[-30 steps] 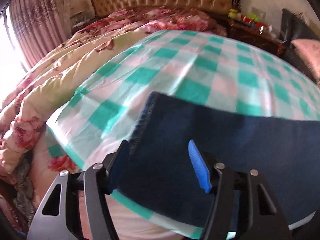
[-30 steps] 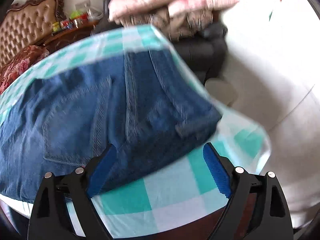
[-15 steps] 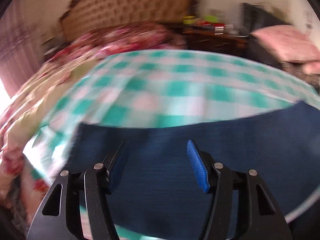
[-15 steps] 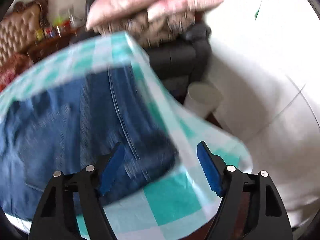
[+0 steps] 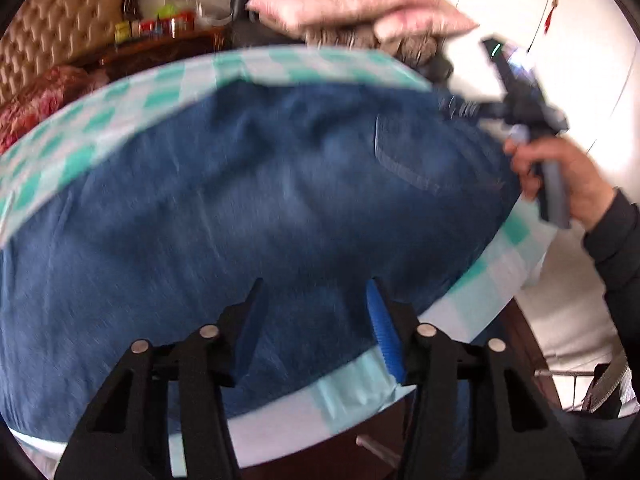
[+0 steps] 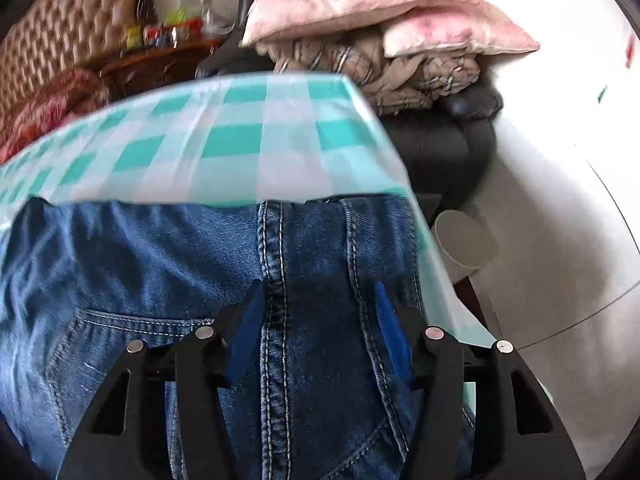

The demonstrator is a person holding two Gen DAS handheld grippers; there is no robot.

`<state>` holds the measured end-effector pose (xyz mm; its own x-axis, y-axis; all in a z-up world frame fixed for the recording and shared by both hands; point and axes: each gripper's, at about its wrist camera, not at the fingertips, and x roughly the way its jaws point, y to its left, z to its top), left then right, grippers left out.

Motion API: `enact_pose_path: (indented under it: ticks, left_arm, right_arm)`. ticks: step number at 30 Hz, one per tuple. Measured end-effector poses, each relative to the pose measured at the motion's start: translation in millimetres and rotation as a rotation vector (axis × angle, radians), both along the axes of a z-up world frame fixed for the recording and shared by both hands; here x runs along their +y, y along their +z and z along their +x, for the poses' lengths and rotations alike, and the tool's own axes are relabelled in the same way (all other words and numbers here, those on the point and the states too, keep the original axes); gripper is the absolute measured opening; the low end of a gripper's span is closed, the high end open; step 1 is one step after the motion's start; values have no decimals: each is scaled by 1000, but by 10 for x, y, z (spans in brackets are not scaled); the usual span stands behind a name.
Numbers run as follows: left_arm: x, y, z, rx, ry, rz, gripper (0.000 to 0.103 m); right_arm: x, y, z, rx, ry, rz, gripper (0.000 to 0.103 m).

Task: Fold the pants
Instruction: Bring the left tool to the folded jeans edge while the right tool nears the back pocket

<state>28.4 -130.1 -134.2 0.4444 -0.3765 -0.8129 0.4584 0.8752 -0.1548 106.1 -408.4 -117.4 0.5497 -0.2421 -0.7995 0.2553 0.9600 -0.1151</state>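
Hovering low over the cloth, the left gripper (image 5: pixel 314 320) has its two blue-padded fingers spread apart with nothing between them. The right gripper (image 6: pixel 316 328) also has its fingers spread; they sit on each side of the thick stitched seam (image 6: pixel 274 320), but they are not pinching it.

Under both lies the pair of dark blue denim pants (image 5: pixel 248 208), spread flat on the green and white checked tablecloth (image 6: pixel 248 136). The pants are long from side to side. The wide top end with the back pocket (image 6: pixel 120 360) is at the right side of the table, right under the right gripper. The leg part runs off to the left, under and past the left gripper.

So each gripper looks nearest to its own end. I think the next move needs one end pinched and carried along that long line to meet the other.

Behind the table sit pink pillows (image 6: pixel 360 4) on a dark chair.
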Motion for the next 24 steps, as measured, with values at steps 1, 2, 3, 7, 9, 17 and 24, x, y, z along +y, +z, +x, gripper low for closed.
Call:
enact_pose_path:
  ticks: [1, 2, 3, 7, 9, 17, 24]
  left_arm:
    - [24, -6, -27, 3, 10, -9, 50]
    - [95, -4, -30, 6, 23, -28, 50]
    - [205, 15, -35, 7, 50, -53, 50]
    - [729, 86, 108, -12, 238, -68, 37]
    - [1060, 98, 169, -18, 352, -55, 31]
    - [2315, 128, 170, -29, 641, -28, 26]
    - [3554, -23, 3, -6, 878, 63, 26]
  right_arm:
    - [22, 70, -71, -21, -5, 12, 53]
    - [86, 215, -224, -74, 0, 42, 53]
    - [152, 289, -329, -97, 2, 59, 54]
    - [803, 267, -757, -82, 117, 141, 54]
    - [1093, 131, -903, -52, 159, 163, 54]
    - [1545, -176, -1078, 7, 230, -44, 56]
    - [1583, -219, -1044, 17, 228, -73, 57]
